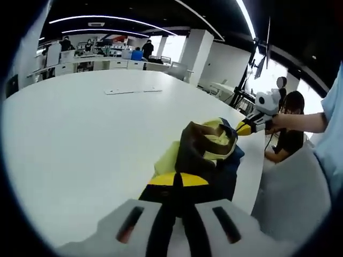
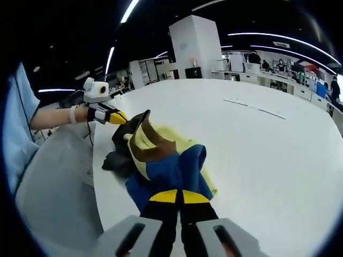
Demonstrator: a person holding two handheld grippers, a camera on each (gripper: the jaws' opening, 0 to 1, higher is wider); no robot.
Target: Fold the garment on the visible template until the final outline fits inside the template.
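Garment (image 1: 206, 152) bunched in a heap near the tabletop (image 1: 80, 139) edge, brown, yellow and blue panels crumpled over one another; no flat outline yet. The template is hard to place: a thin pale strip or sheet (image 1: 132, 91) lies well apart on the far side of the tabletop, too faint to say whether that is it. Judged step: take the cloth by two ends and spread it flat before any fold. To do it well, draw the two held ends apart and low over the surface so the heap opens without dragging off the near edge, then carry it onto the template before the first fold; keep the whole garment on the tabletop and in sight. Left hand-held gripper (image 1: 179, 184): in the left gripper view its yellow-tipped jaws stand closed together, pinching the near end of the garment where brown and blue cloth meet the tips. Right hand-held gripper (image 2: 179, 197): in the right gripper view jaws likewise brought together on the blue part (image 2: 171, 171) of the cloth. Each gripper also shows across from the other, held in a person's hand (image 2: 80, 114) at the far end of the heap, tips at the fabric's edge. Risk, as a judgement: both grips sit on bunched layers, so one pull may lift a fold rather than a true corner; regrip if the cloth does not open.
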